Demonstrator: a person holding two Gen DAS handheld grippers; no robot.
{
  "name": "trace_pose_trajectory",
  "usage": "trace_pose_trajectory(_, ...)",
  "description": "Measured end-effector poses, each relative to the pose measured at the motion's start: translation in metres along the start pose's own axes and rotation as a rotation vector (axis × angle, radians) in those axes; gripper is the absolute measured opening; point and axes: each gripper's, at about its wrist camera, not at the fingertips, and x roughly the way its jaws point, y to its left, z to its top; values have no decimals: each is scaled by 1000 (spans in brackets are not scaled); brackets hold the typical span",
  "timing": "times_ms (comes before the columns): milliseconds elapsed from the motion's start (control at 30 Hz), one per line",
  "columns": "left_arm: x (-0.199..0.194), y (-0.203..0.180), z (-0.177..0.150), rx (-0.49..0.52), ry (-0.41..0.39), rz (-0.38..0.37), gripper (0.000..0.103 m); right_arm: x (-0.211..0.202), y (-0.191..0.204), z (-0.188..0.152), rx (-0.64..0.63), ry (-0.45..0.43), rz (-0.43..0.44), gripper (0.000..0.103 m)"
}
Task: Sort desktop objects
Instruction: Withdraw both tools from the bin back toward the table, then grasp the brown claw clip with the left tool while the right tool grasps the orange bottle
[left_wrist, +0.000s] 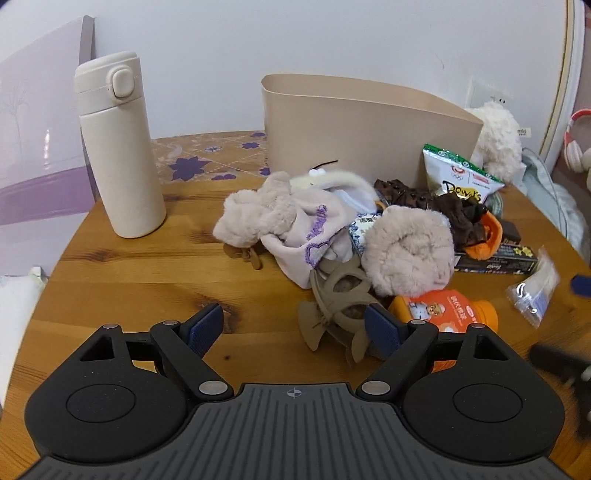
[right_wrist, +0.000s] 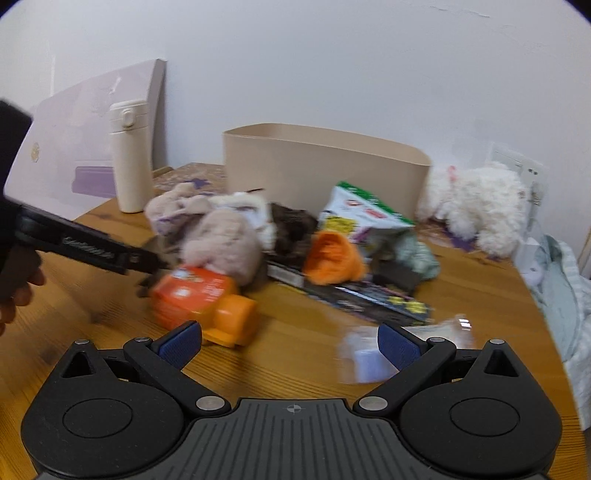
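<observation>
1. On the round wooden table (left_wrist: 147, 280), a heap of small things lies in front of a beige bin (left_wrist: 354, 125) that stands open-topped near the wall.
2. The heap is mostly soft: a pale pinkish plush cloth with purple stitching (left_wrist: 295, 229), a rolled fluffy beige piece (left_wrist: 406, 251) and a dark brown scrunchie (left_wrist: 443, 206) behind it.
3. A taupe hair claw clip (left_wrist: 340, 314) lies at the near edge of the heap, and a smaller brown clip (left_wrist: 247, 254) sits just left of the plush cloth.
4. An orange bottle (right_wrist: 199, 295) lies on its side beside the fluffy piece, its cap toward the right wrist camera.
5. A green-and-white snack bag (left_wrist: 458, 177) leans against the bin, with an orange fabric piece (right_wrist: 332, 254) and a flat dark box (right_wrist: 369, 299) just in front of it.
6. A small clear packet (left_wrist: 535, 291) lies apart on the right of the heap; in the right wrist view it is blurred.
7. A cream flask (left_wrist: 118, 147) stands upright to the left, well apart from the heap, and a white fluffy toy (right_wrist: 476, 203) sits to the right of the bin.
8. The left gripper (left_wrist: 295, 332) points down at the table with its blue pads wide apart; the right pad is just over the claw clip, and nothing is gripped.
9. The right gripper (right_wrist: 291, 347) is tilted down over bare wood between the orange bottle and the clear packet, with jaws wide and empty.
10. A hand (right_wrist: 14, 280) shows at the left edge of the right wrist view, behind the left gripper.
</observation>
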Motion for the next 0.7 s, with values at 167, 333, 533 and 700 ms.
trace_pose_trajectory(167, -1, 4, 0, -43, -8, -37, 85, 21, 30, 3, 4, 22, 42, 103)
trace_pose_trajectory(333, 1, 3, 0, -40, -11, -42, 85, 41, 44, 7, 56, 49, 15, 103)
trace_pose_trajectory(533, 10, -5, 0, -55, -1, -81, 85, 54, 39, 3, 108, 66, -66, 103)
trace_pose_trajectory(700, 22, -19, -3, 1, 11, -48, 85, 55, 22, 1, 178, 59, -89, 103)
